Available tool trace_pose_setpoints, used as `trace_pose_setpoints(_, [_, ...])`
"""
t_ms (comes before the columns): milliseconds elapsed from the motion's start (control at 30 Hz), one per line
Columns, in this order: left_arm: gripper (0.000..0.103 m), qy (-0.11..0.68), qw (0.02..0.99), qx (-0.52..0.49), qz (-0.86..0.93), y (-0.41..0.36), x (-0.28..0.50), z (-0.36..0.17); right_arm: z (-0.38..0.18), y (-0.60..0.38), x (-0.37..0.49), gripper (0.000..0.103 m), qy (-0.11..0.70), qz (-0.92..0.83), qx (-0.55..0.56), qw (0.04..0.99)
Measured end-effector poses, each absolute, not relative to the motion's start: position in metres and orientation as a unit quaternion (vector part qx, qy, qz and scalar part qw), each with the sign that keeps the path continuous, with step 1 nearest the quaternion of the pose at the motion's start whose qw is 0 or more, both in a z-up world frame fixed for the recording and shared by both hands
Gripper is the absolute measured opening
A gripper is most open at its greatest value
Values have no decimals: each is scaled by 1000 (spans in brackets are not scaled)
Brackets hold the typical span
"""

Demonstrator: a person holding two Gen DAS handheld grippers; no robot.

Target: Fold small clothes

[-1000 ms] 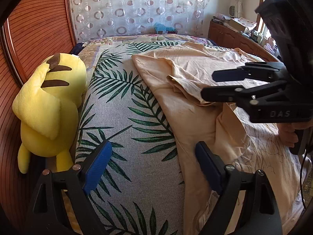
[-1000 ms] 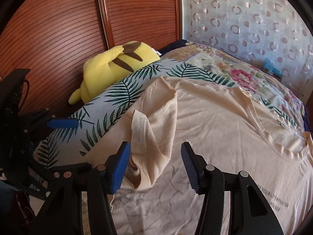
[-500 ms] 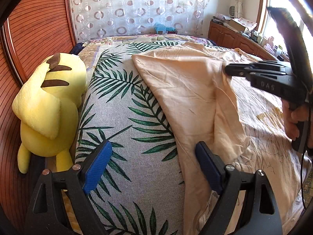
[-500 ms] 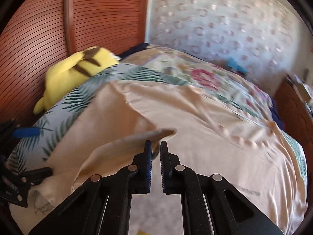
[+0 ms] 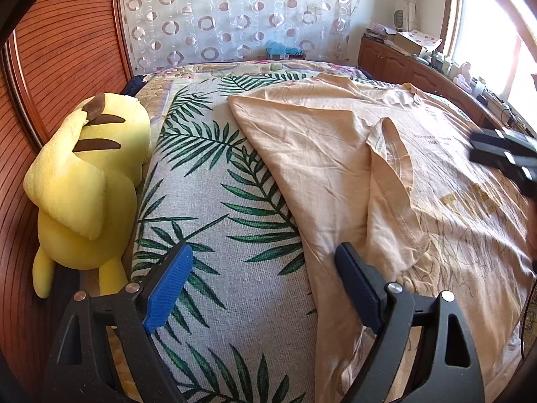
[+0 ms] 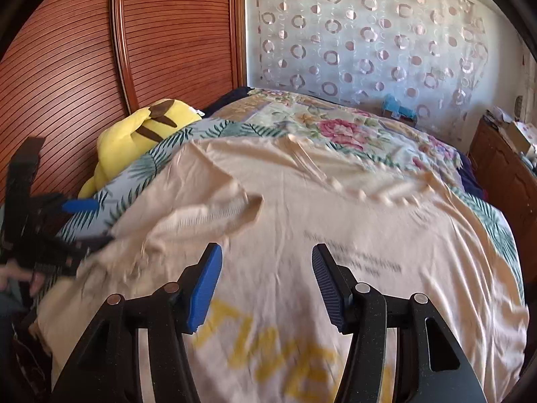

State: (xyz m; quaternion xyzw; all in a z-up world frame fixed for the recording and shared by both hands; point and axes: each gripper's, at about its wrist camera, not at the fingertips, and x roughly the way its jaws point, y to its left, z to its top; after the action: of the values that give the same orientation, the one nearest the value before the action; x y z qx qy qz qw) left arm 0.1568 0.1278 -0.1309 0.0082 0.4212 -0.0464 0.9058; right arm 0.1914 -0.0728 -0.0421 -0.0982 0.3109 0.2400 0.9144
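My left camera sits low behind my left claw (image 5: 263, 288), looking down and forward along the bed, with the yellow plush toy (image 5: 84, 181) close on its left and the peach T-shirt (image 5: 335, 154) spreading to its right. My right camera rides behind my right claw (image 6: 266, 283), close above the T-shirt (image 6: 335, 208), facing across it with the plush toy (image 6: 134, 137) farther off at upper left. Both views share the plush toy, the shirt's folded sleeve, and the circle-patterned curtain (image 5: 235, 16) beyond. Each camera catches the other claw at its edge.
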Motion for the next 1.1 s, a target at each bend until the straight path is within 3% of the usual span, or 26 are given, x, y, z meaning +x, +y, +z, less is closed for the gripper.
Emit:
trace_pose_setpoints(300, [86, 365, 926, -11, -97, 89, 122, -91, -66, -162, 138, 58, 344, 176, -101, 917])
trace_pose_setpoints(400, [72, 363, 923, -9, -126, 68, 118, -89, -70, -189, 131, 58, 352, 160, -78, 919])
trace_pose_setpoints(467, [53, 369, 919, -4, -140, 56, 120, -93, -73, -200, 126, 58, 357, 153, -70, 919])
trace_pose_setpoints(533, [43, 379, 914, 4, -148, 46, 124, -99, -74, -205, 125, 58, 361, 154, -65, 918])
trace_pose_setpoints(800, [31, 414, 900, 27, -134, 34, 139, -121, -76, -196, 128, 58, 362, 151, -70, 917])
trace_pose_setpoints(1000, [9, 413, 901, 65, -114, 30, 142, -125, -78, -184, 135, 58, 361, 144, -74, 918])
trace_pose_setpoints(1100, [8, 403, 905, 66, -118, 30, 135, -115, -78, -189, 135, 58, 362, 143, -64, 919])
